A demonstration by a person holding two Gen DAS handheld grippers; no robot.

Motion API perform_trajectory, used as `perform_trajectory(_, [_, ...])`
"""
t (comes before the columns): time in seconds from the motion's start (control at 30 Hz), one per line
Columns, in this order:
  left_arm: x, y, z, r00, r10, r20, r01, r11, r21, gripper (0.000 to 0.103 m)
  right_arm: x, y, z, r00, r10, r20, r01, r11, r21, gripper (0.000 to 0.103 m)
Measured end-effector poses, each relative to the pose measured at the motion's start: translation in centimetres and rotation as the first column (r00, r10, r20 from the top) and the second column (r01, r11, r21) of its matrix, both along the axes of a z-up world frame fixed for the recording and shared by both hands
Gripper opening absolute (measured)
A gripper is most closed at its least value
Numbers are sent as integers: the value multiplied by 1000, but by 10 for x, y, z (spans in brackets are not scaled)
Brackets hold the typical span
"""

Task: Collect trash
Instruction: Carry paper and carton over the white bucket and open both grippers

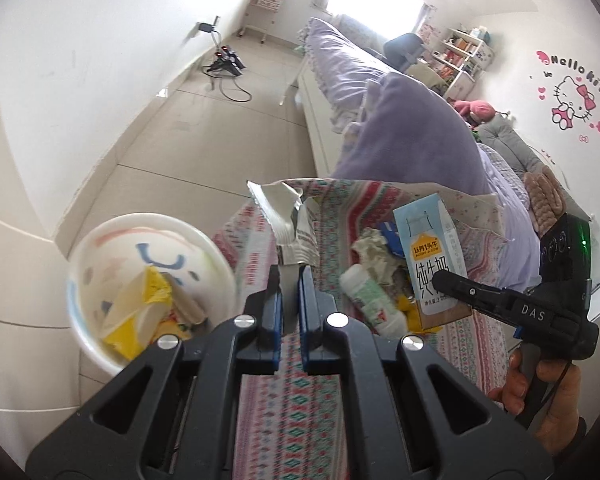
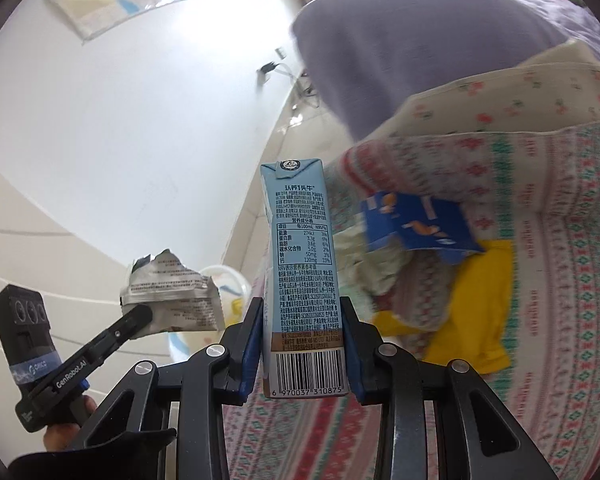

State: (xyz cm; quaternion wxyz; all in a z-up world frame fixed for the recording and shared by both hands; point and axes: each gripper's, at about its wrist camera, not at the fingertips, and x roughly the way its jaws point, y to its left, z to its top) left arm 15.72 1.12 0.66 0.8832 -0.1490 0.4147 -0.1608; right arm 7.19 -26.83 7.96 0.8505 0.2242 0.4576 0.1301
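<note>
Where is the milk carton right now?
The milk carton stands upright in the right gripper, centre of the right wrist view, above the patterned cloth with the remaining trash.

purple pillow (image 1: 412, 136), patterned cloth (image 1: 292, 412), wall sticker (image 1: 576, 96)

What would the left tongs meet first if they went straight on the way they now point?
Probably the patterned tablecloth near its far edge. The left tongs, shut on a silver wrapper, point down past it; depth is unclear, so they might clear the edge and reach the floor.

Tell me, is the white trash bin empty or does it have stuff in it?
Not empty: the white bin holds yellow wrappers.
</note>
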Motion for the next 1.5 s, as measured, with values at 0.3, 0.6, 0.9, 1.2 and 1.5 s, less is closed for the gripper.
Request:
perform_trajectory(0.3, [-5,35,-4,998,57,-14,-57,998,25,8,10,56,-19,997,72,-10,-72,997,-11,36])
perform_trajectory(0.6, [-7,69,-11,993,114,-25,-112,993,48,8,24,102,-31,991,129,-25,-129,991,-20,36])
perform_trajectory(0.9, [-9,92,-20,990,137,-22,-134,986,99,8,40,137,-46,984,179,-27,-179,984,-17,36])
perform_trajectory(1.2, [-14,113,-24,977,202,-66,-193,973,124,80,53,165,-61,975,220,-30,-221,975,-23,36])
perform_trajectory(1.5, [-18,130,-30,959,261,-112,-233,949,214,99,77,191,-84,970,238,-43,-239,971,-24,36])
